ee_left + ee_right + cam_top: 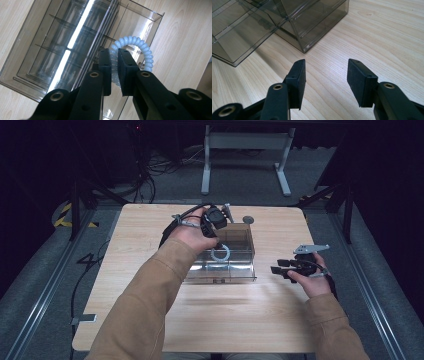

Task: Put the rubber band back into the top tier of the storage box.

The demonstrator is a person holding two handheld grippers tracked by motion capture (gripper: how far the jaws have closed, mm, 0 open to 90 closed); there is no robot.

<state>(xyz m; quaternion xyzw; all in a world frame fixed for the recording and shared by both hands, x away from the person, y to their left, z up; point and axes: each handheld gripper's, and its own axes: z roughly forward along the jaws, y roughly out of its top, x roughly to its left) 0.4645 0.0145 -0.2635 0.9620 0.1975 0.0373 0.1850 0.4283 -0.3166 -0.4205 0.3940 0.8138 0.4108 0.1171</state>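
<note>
A pale spiral hair tie [140, 46] is pinched between the pads of my left gripper [114, 53], which is shut on it. From above, that left gripper [216, 232] hangs over the clear smoky plastic box [235, 270] in the middle of the table, and the hair tie [220, 253] shows as a white ring inside the box's outline. My right gripper [326, 68] stands open over bare wood, nothing between its fingers, a little right of the box's near corner [303, 48]. In the high view the right gripper [281, 266] sits right of the box.
The box [62, 45] has inner dividers and a slid-out drawer or tray. A small grey round disc [248, 219] lies on the wooden table [240, 315] behind the box. Bare wood spreads in front of and to the right of the box. Table legs and cables stand beyond.
</note>
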